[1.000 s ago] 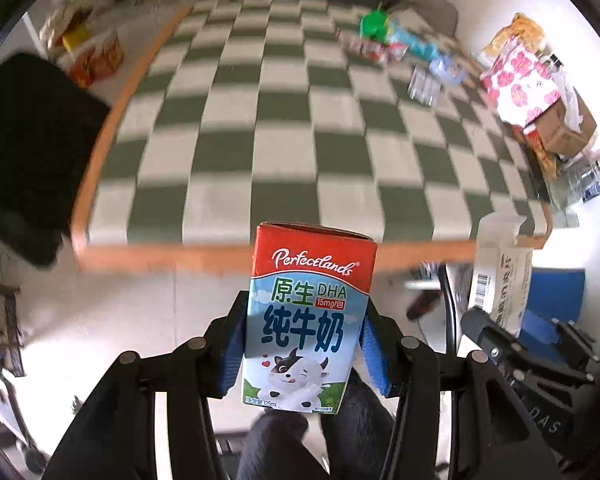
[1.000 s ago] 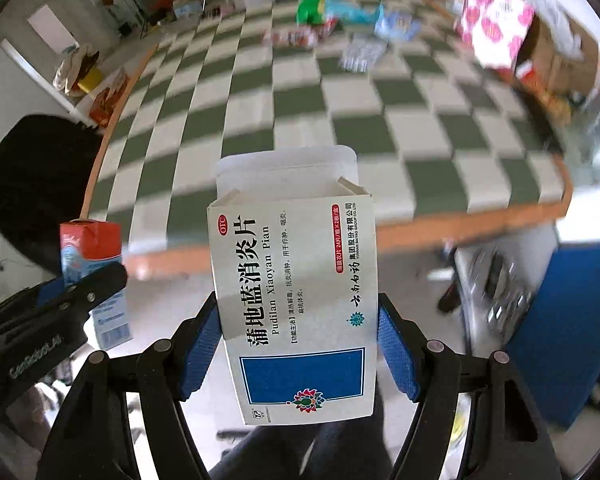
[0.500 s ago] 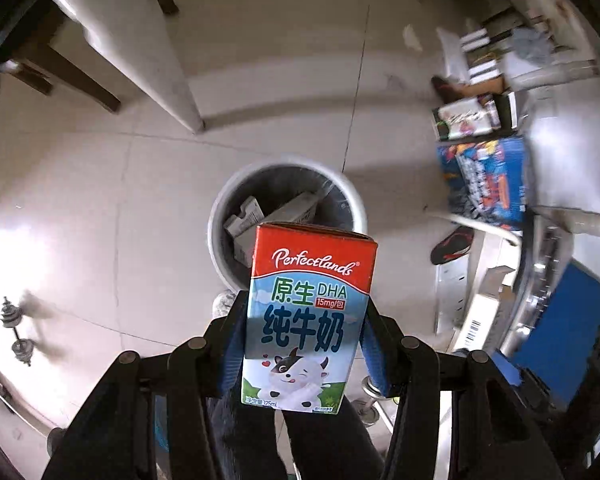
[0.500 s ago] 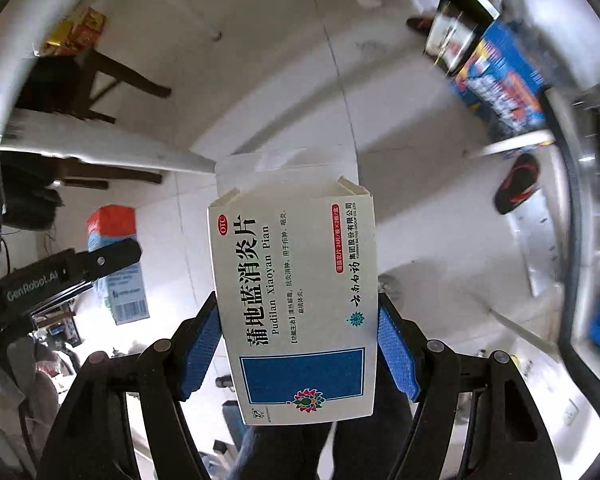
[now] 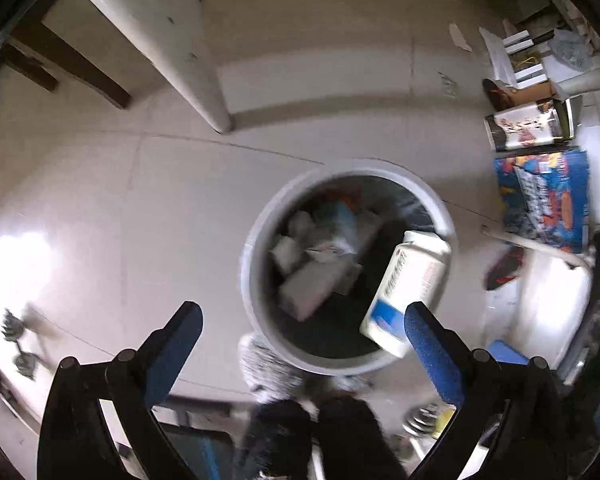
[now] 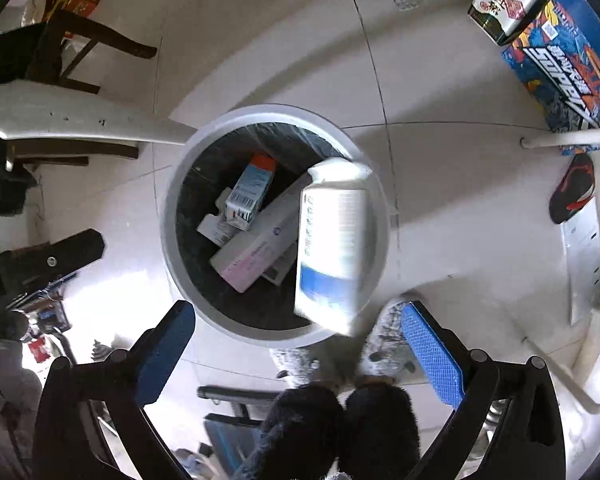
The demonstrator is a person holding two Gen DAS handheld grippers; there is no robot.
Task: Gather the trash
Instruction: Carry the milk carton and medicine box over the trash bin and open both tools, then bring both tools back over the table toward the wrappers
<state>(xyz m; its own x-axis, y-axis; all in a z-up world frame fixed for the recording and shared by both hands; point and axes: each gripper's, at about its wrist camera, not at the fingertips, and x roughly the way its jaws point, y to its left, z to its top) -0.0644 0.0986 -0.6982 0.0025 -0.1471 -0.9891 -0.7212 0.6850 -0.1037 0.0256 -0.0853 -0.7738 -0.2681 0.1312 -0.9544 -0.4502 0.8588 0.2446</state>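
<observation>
A round white trash bin (image 5: pixel 256 236) with a black liner stands on the floor below both grippers; it also shows in the right wrist view (image 6: pixel 168 216). My left gripper (image 5: pixel 302 330) is open and empty above it. My right gripper (image 6: pixel 298 326) is open and empty. The white and blue medicine box (image 6: pixel 332 240) is blurred in mid-fall over the bin's right rim, also seen in the left wrist view (image 5: pixel 408 288). The red and blue milk carton (image 6: pixel 250 190) lies inside the bin on other white boxes (image 6: pixel 256 248).
A white table leg (image 5: pixel 172 44) rises left of the bin. A blue printed carton (image 6: pixel 568 60) and a slipper (image 6: pixel 572 188) lie on the floor to the right. A dark wooden chair (image 6: pixel 72 40) stands at the far left. My feet in grey slippers (image 6: pixel 384 344) are beside the bin.
Both grippers have opened. The milk carton has dropped into the bin and the medicine box is falling toward it. Both views have moved closer over the bin.
</observation>
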